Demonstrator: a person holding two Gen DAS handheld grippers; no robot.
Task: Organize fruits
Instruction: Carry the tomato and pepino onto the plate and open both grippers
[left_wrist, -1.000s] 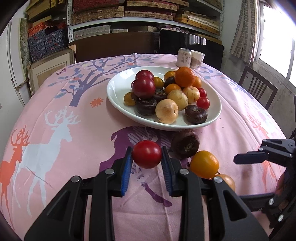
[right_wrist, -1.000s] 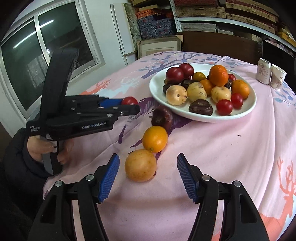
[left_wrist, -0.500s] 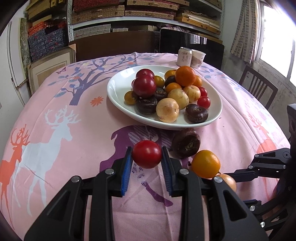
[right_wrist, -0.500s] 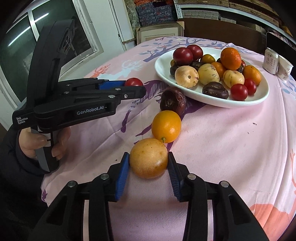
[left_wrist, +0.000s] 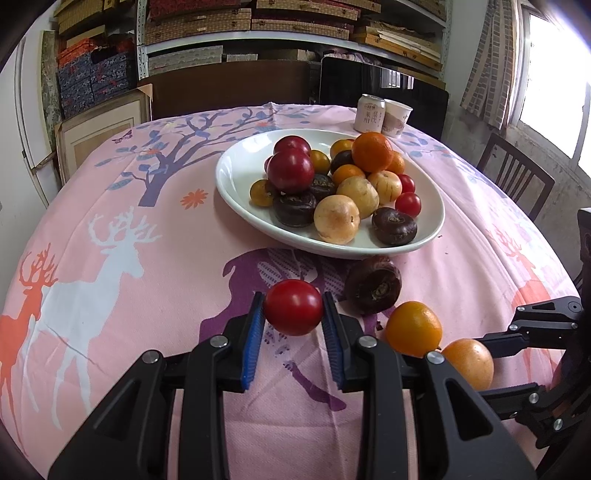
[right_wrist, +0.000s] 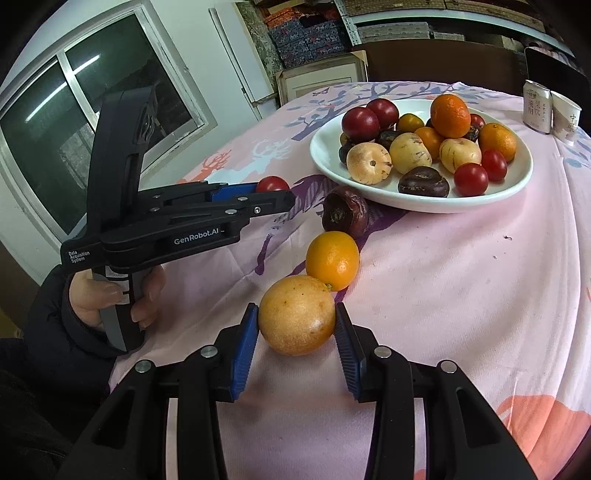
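The desk (left_wrist: 110, 236), under a pink deer-print cloth, is carrying a white plate (left_wrist: 236, 173) already heaped with fruit. Three fruits are lying loose in front of it: a dark brown one (right_wrist: 345, 215), an orange (right_wrist: 332, 259) and a yellow-tan round fruit (right_wrist: 296, 315), running in a line toward the camera. The step in hand appears to be pick-up for transfer to the plate. The right hand-held gripper (right_wrist: 296, 325) has just been closing and is now pinching the yellow-tan fruit, which is touching the orange. The left hand-held gripper (left_wrist: 293, 314) is pinching a red tomato (left_wrist: 293, 307) clear of the cloth. Next, each load is needing a lift and carry to the plate. Both held fruits are near-round, with no clear long axis.
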